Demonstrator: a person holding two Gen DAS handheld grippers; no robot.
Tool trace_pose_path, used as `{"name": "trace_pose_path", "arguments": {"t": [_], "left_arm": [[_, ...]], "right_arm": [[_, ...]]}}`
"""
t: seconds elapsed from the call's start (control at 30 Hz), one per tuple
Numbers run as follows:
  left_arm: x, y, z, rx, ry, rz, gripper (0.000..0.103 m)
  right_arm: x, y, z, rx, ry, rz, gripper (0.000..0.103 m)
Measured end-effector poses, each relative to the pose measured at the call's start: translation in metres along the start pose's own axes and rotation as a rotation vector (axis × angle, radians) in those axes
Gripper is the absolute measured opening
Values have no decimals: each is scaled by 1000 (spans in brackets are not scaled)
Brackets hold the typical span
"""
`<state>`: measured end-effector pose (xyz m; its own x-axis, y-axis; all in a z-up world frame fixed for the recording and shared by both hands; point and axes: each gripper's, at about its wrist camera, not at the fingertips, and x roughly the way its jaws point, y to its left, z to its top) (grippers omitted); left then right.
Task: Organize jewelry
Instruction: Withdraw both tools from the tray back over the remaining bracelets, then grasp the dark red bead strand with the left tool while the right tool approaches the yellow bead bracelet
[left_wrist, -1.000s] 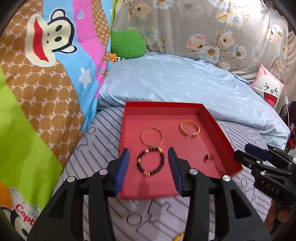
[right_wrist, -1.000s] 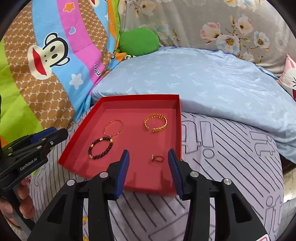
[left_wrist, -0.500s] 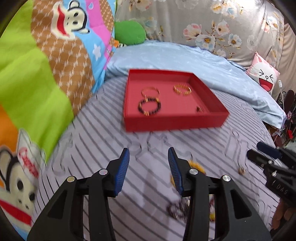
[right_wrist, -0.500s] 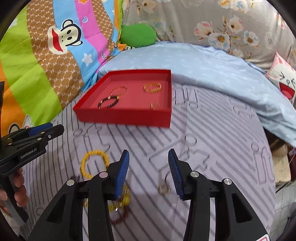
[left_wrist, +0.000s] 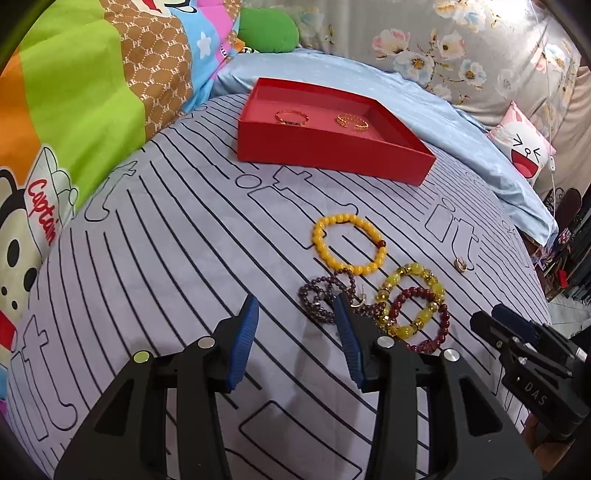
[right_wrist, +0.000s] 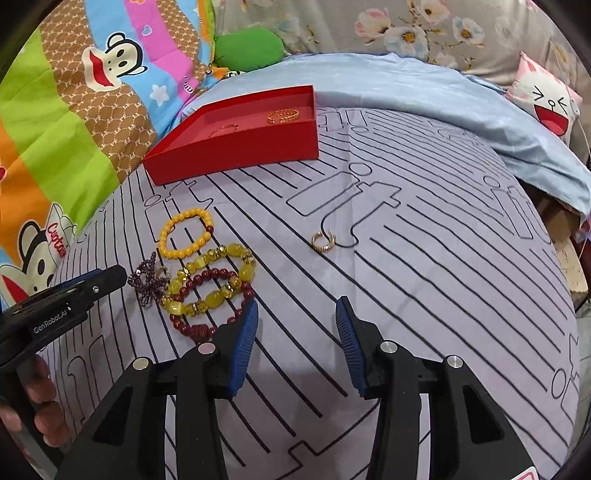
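A red tray (left_wrist: 332, 147) (right_wrist: 236, 147) sits far on the bed and holds two gold bangles (left_wrist: 291, 117) (left_wrist: 351, 121). Loose on the striped sheet lie a yellow bead bracelet (left_wrist: 349, 243) (right_wrist: 184, 236), a purple bead bracelet (left_wrist: 321, 295) (right_wrist: 147, 280), a yellow-green bead bracelet (left_wrist: 410, 299) (right_wrist: 214, 280), a dark red bead bracelet (left_wrist: 424, 325) (right_wrist: 207, 310) and a small gold ring (left_wrist: 460, 264) (right_wrist: 323, 242). My left gripper (left_wrist: 295, 325) is open and empty, just left of the purple bracelet. My right gripper (right_wrist: 295, 321) is open and empty, near side of the ring.
A colourful monkey-print quilt (left_wrist: 74, 92) rises on the left. A light blue blanket (right_wrist: 406, 88) and floral pillows lie behind the tray. A white cat-face cushion (left_wrist: 524, 147) is at the right. The bed edge drops off at the right (right_wrist: 569, 258).
Both grippers have pulled back from over the tray toward the near side of the bed and lowered. The loose bracelets and ring now lie just ahead of them.
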<state>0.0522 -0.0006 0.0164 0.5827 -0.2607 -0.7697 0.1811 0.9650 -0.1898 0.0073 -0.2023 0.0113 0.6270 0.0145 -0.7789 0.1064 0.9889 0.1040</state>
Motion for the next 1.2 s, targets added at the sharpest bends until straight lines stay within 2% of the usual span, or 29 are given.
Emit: {"name": "trace_pose_path", "arguments": {"t": [0.23, 0.33, 0.4, 0.43, 0.63, 1.0, 1.2], "left_arm": [[14, -2, -2, -10, 16, -1, 39], [18, -5, -2, 5, 15, 2, 31], [18, -7, -2, 11, 15, -4, 17], [19, -7, -3, 14, 17, -7, 14], [16, -4, -6, 19, 12, -25, 6], [5, 25, -10, -17, -4, 41, 6], [6, 19, -15, 9, -25, 66, 6]], "right_arm": [[5, 0, -9, 9, 15, 11, 43], [5, 5, -9, -1, 11, 12, 44], [6, 7, -9, -10, 10, 11, 45], [6, 8, -10, -13, 9, 12, 45], [6, 10, -10, -10, 5, 16, 46], [4, 16, 3, -16, -17, 37, 46], [12, 26, 13, -28, -15, 58, 43]]}}
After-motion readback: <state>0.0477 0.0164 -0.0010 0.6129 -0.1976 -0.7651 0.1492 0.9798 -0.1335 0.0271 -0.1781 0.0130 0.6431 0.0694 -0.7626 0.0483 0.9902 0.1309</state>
